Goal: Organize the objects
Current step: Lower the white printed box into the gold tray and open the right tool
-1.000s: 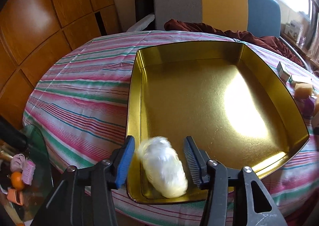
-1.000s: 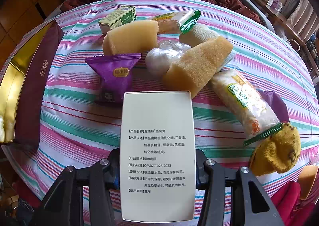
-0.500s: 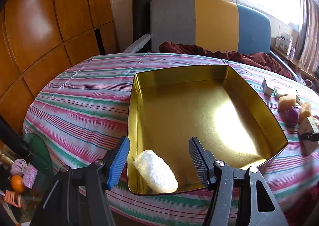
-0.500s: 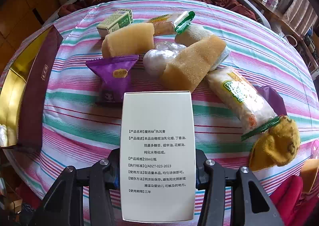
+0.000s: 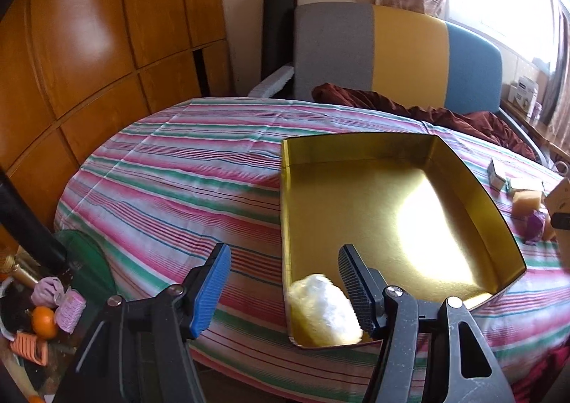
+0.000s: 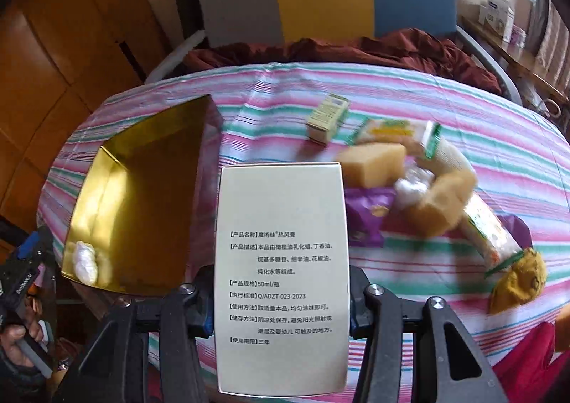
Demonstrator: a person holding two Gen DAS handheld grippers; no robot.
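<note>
Right gripper [image 6: 281,314] clamped the white carton [image 6: 281,271] low on its sides, likely light, crushable; left gripper [image 5: 281,282] jaws apart.

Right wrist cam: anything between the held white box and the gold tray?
No object. In the right wrist view, only the tray's dark maroon outer wall and some striped tablecloth lie beside the white box.

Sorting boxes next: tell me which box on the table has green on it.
The small green carton lying beyond the snack pile; the cream box in the right gripper is plain with black text.

Bundle [image 5: 322,310] in tray [image 5: 463,186] on table [image 5: 178,168]
</note>
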